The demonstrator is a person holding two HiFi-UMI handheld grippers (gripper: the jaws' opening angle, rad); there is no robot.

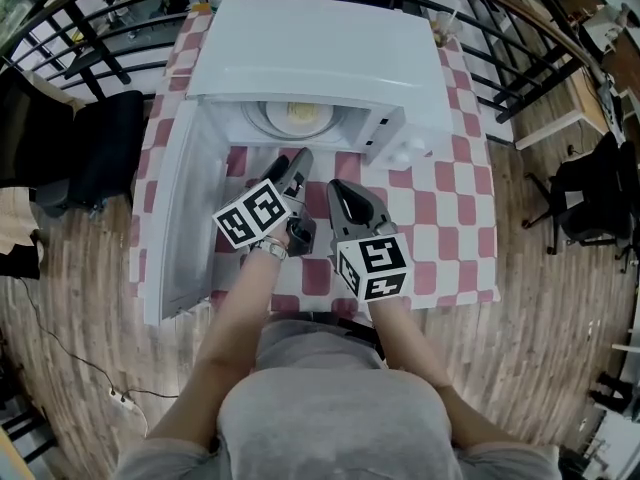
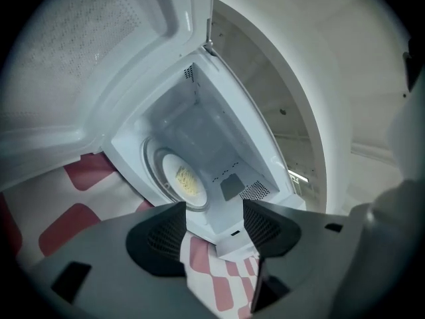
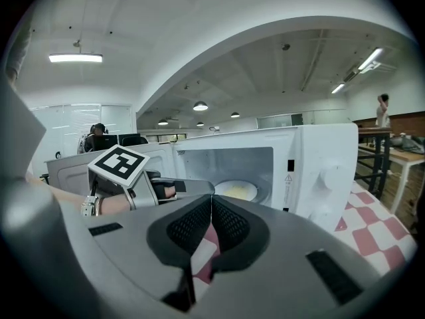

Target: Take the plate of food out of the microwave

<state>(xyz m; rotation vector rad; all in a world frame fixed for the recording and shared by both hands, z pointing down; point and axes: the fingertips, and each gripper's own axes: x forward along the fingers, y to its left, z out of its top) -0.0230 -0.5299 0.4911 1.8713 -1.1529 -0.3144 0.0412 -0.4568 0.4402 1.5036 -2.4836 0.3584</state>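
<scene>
Plate (image 2: 171,168) in microwave (image 1: 320,48), distant person (image 3: 383,111) only in right gripper view

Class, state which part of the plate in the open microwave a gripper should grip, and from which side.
Grip the plate's near rim, coming level through the microwave's open front. It lies flat with food in its middle and walls on the other sides, so probably only that edge is reachable.
</scene>
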